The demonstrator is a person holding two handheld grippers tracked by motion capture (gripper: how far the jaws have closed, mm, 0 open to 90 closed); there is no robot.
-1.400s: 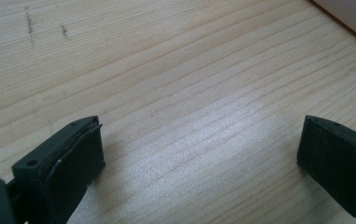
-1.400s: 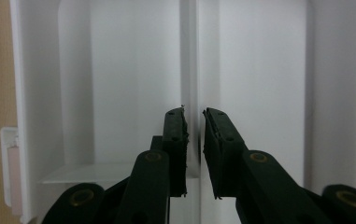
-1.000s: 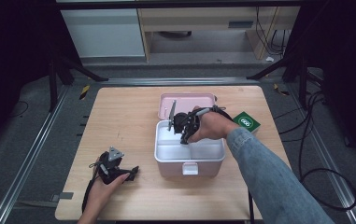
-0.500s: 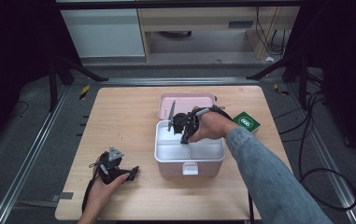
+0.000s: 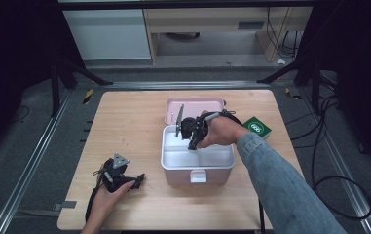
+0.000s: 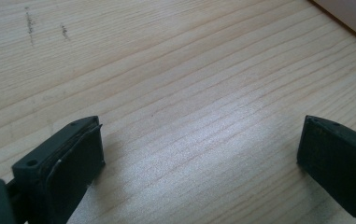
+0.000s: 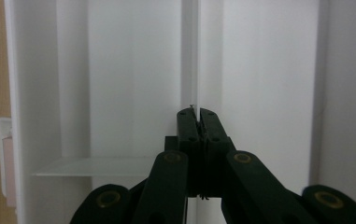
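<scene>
The fingers [image 7: 197,122] of the right gripper [image 5: 193,134] are clenched on the thin divider [image 7: 190,56] inside the white box [image 5: 173,161], which is placed mid-counter [image 5: 124,122] before the pink lid [image 5: 195,103]. The left gripper [image 5: 124,179] is held released.

The green packet [image 5: 257,127] at the table's right edge carries a white oval logo, but its lettering is too small to read, and no other writing shows

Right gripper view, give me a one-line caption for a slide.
Right gripper, jaws shut on the thin white divider inside the white box.
</scene>
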